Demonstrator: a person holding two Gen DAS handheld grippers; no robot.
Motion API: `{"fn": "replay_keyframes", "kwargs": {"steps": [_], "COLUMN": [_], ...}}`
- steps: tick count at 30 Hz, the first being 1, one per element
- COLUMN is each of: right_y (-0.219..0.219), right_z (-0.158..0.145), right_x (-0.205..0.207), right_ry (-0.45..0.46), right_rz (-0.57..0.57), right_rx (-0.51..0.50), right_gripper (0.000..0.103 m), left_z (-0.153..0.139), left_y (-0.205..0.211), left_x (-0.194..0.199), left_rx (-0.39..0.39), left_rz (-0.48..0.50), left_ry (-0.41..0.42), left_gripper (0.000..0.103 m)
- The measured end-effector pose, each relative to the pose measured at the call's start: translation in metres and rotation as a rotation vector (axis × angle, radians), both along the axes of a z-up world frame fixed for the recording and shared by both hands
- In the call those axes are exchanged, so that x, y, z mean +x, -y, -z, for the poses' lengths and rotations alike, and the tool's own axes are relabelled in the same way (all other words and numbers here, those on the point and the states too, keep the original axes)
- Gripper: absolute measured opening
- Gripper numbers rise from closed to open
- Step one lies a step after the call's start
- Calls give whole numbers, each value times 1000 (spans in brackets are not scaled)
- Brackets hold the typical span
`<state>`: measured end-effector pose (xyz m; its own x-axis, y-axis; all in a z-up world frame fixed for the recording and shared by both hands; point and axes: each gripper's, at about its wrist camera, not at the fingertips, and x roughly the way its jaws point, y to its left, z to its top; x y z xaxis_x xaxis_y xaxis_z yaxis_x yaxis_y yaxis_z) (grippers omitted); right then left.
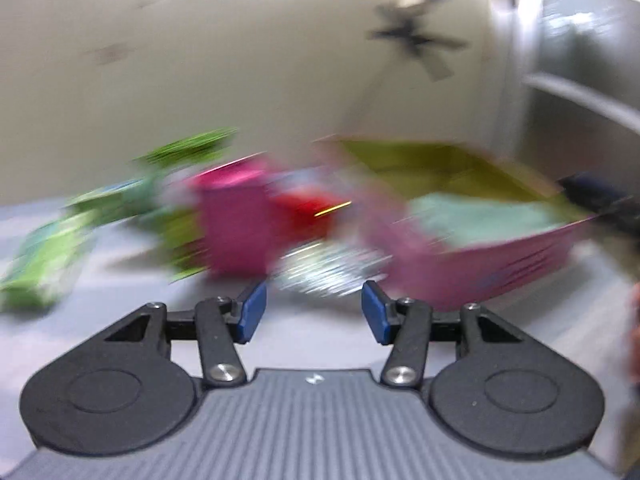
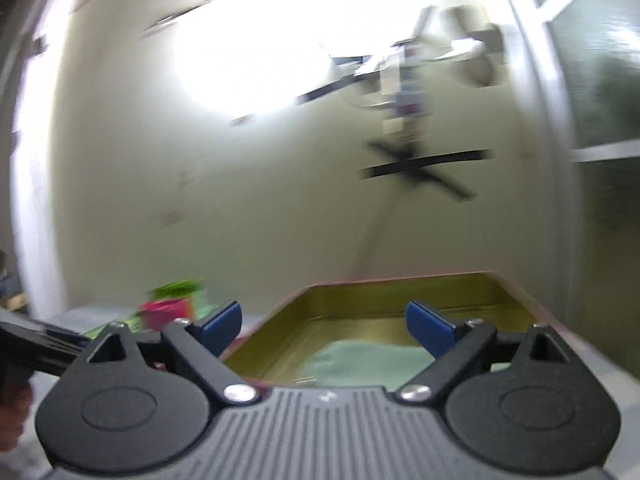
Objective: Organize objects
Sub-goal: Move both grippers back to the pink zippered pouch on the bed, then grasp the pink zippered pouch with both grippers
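The left wrist view is heavily blurred. My left gripper (image 1: 314, 314) is open just above the grey table, with nothing between its blue pads. Ahead of it lie a silvery packet (image 1: 328, 268), a pink carton (image 1: 236, 224), a red item (image 1: 304, 208) and green packets (image 1: 44, 264). On the right stands a pink box with an olive inside (image 1: 500, 260), holding a teal item (image 1: 480, 216). My right gripper (image 2: 326, 326) is open wide and empty, just in front of that box (image 2: 400, 292), with the teal item (image 2: 368, 360) low between its fingers in the picture.
A cream wall rises behind the table. A dark stand with crossed bars (image 2: 424, 168) hangs at the upper right. A glass door frame (image 2: 532, 140) runs down the right side. In the right wrist view, the other gripper's black body (image 2: 36, 344) and a hand (image 2: 12, 404) show at far left.
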<state>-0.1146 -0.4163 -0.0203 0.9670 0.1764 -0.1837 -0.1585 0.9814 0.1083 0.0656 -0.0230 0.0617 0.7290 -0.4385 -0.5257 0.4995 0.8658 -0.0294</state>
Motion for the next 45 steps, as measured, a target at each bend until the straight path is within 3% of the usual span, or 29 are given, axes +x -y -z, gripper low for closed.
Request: {"fn": "replay_keyframes", "kwargs": {"steps": [3, 7, 9, 12, 14, 16, 19, 21, 22, 25, 30, 33, 35, 37, 40, 45], "right_y": [-46, -101, -122, -155, -176, -196, -214, -216, -214, -197, -164, -136, -116, -96, -62, -18], "right_z": [4, -2, -10, -21, -19, -13, -1, 8, 11, 9, 3, 23, 43, 61, 81, 76], "right_x": [26, 74, 104, 147, 167, 184, 199, 207, 208, 196, 150, 114, 86, 56, 17, -39], "right_ry": [-62, -146, -207, -281, -309, -344, -422, -451, -475, -483, -513, -576, -597, -591, -581, -454], "right_rz": [-123, -235, -269, -308, -299, -293, -269, -210, -204, -186, -279, -325, -326, -312, -243, -147], "right_rx": [-53, -81, -44, -74, -148, -219, -263, -277, -253, -138, 234, 466, 568, 611, 650, 569], "right_gripper": [93, 91, 92, 95, 103, 103, 103, 92, 71, 69, 70, 70, 71, 75, 93, 98], "left_z": [19, 38, 40, 37, 39, 38, 37, 36, 37, 38, 33, 30, 30, 31, 32, 29], "left_y": [-37, -77, -87, -96, -95, -95, -92, -93, -94, -98, -125, -143, -146, -138, -120, -96], "left_x": [18, 43, 50, 48, 46, 39, 26, 26, 24, 21, 23, 21, 27, 28, 24, -4], "left_rx": [82, 11, -66, -137, -153, -151, -146, -152, -160, -194, -323, -404, -421, -395, -356, -341], "left_rz": [-154, -269, -271, -271, -252, -243, -239, -234, -235, -250, -274, -288, -253, -221, -146, 2], "left_ry": [17, -25, -59, -21, -8, 19, 46, 43, 38, 18, 29, 48, 26, 13, 9, -3], "left_gripper": [55, 55, 55, 55, 56, 62, 64, 64, 64, 64, 64, 64, 64, 64, 64, 64]}}
